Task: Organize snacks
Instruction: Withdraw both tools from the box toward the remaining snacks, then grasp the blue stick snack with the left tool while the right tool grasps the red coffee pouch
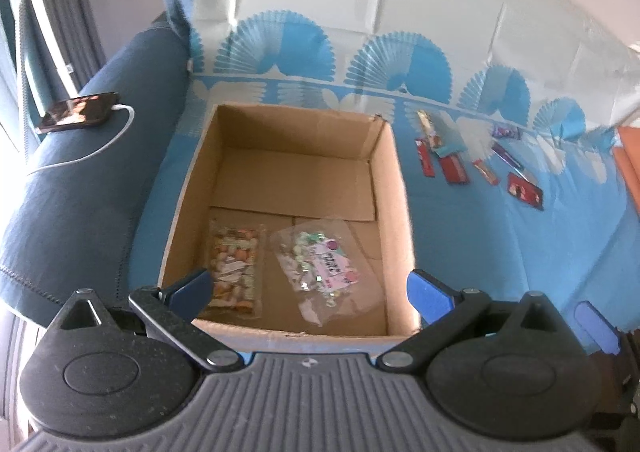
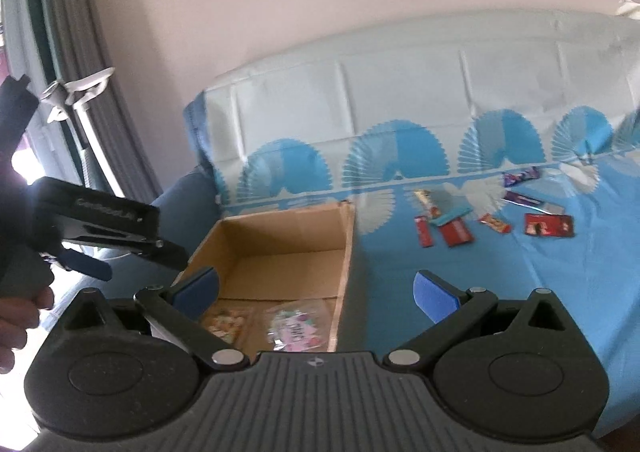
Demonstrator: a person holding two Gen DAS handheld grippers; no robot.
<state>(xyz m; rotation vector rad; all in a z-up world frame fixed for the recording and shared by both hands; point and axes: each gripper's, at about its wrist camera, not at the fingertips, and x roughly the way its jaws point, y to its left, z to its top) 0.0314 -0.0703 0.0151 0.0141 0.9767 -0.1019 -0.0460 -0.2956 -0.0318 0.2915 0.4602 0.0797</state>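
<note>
Lying loose on the blue cover well right of the cardboard box (image 2: 280,248), the wrapped snacks (image 2: 496,217) sit ahead-right of the right gripper (image 2: 316,292), seemingly nearer than the left gripper (image 1: 310,286); both jaws gape empty.

My two grippers: left gripper (image 1: 310,286) and right gripper (image 2: 316,294) share blue finger pads (image 1: 430,294), black linkage arms with silver pivot screws (ribbed grey housings), bare-skinned hand (image 2: 16,316).
</note>
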